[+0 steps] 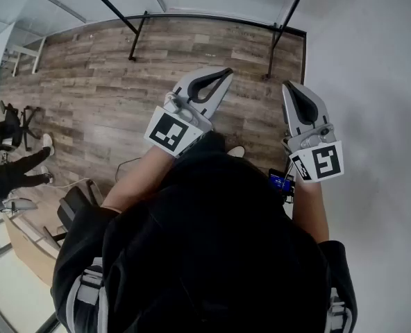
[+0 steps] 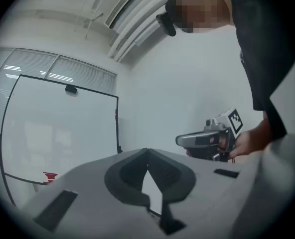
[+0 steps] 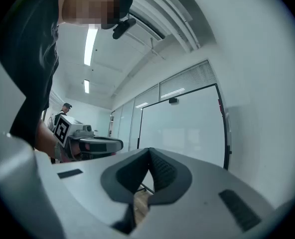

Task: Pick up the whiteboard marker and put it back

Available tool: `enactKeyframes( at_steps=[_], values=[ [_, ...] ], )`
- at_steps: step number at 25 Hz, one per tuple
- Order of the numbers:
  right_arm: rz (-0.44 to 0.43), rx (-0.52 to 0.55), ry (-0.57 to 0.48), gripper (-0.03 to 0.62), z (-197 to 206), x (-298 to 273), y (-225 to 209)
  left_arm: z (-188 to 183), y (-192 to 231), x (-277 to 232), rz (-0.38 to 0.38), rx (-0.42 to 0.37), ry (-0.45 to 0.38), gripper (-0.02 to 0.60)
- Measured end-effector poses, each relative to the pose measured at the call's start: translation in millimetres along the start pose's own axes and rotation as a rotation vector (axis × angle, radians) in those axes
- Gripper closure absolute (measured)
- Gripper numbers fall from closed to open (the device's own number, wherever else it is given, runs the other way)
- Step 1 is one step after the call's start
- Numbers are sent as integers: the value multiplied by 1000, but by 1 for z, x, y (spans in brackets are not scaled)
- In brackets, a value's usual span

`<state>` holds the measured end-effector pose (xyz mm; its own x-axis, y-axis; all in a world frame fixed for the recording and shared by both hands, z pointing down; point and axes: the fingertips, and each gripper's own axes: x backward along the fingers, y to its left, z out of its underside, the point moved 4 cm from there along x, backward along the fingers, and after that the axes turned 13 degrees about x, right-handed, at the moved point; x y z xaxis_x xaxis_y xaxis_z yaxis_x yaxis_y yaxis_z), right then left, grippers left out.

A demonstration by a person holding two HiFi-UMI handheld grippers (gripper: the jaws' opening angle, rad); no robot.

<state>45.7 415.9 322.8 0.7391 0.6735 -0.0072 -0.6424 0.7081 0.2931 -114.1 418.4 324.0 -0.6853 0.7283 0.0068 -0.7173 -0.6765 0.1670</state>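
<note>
Both tools are empty and closed. The jaws of my left hand-held gripper meet at the tips with nothing between them, and those of my right hand-held gripper are pressed together the same way. I hold them level and side by side, a little apart, pointing ahead at the whiteboard. I take this as a ready stance, since the job hasn't begun and there is nothing yet to close on. The whiteboard marker, the thing I am meant to lift and put back, I cannot find in any view. A small red object sits at the board's lower edge in the left gripper view, but it is too small to tell what it is. Below me is the wooden floor, with no surface within reach, so I judge I must first close in on the board.
</note>
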Motion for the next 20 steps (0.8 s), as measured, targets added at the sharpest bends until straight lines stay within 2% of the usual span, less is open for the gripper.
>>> enactKeyframes(
  at_steps=[6, 10, 14, 20],
  values=[
    [-8, 18, 7, 602, 2, -4, 5, 8, 3, 4, 4, 23, 7, 578],
    [5, -32, 6, 602, 3, -1, 2, 6, 2, 3, 8, 29, 7, 578],
    [-1, 11, 15, 602, 0, 2, 1, 5, 0, -5, 14, 43, 11, 578],
    [5, -13, 3, 602, -2, 7, -4, 0, -9, -15, 30, 42, 13, 578]
  ],
)
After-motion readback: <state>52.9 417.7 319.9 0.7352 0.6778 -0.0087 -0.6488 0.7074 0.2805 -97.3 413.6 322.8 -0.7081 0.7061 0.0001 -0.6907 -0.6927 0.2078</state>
